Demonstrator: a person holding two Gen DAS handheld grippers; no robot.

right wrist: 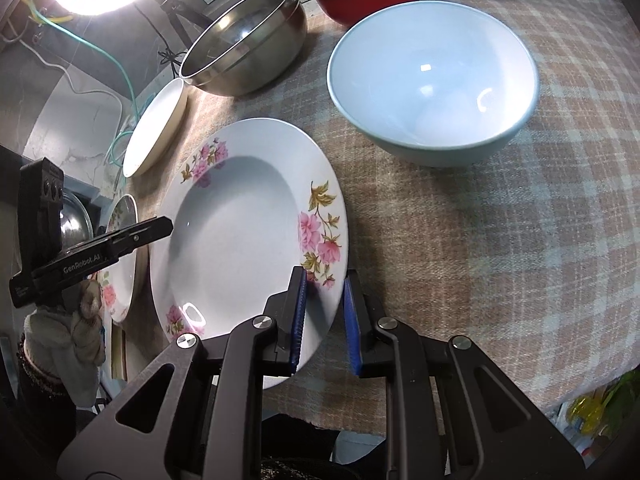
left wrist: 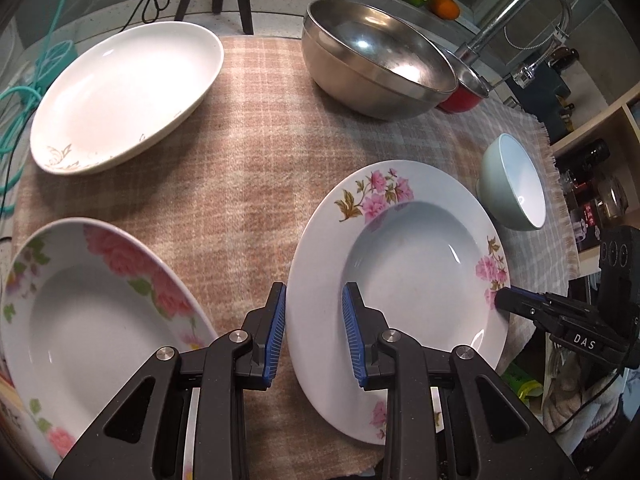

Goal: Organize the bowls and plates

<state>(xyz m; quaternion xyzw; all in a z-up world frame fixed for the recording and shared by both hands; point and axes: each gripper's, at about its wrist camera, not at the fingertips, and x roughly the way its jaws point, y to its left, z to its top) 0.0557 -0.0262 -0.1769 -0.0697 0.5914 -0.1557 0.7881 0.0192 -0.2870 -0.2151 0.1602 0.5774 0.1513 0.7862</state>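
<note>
The steel bowl (left wrist: 378, 56) sits at the cloth's (left wrist: 248, 184) far edge, the red bowl (left wrist: 464, 94) just behind it. The white plate (left wrist: 124, 92) lies at the far left corner, the rose plate (left wrist: 88, 320) at the near left. The flowered plate (left wrist: 400, 280) lies near the right edge, beside the blue bowl (left wrist: 514, 184). Both claws straddle its rim from opposite sides, probably for a balanced lift: left gripper (left wrist: 314, 332) released, right gripper (right wrist: 324, 320) released, not yet clenched.
</note>
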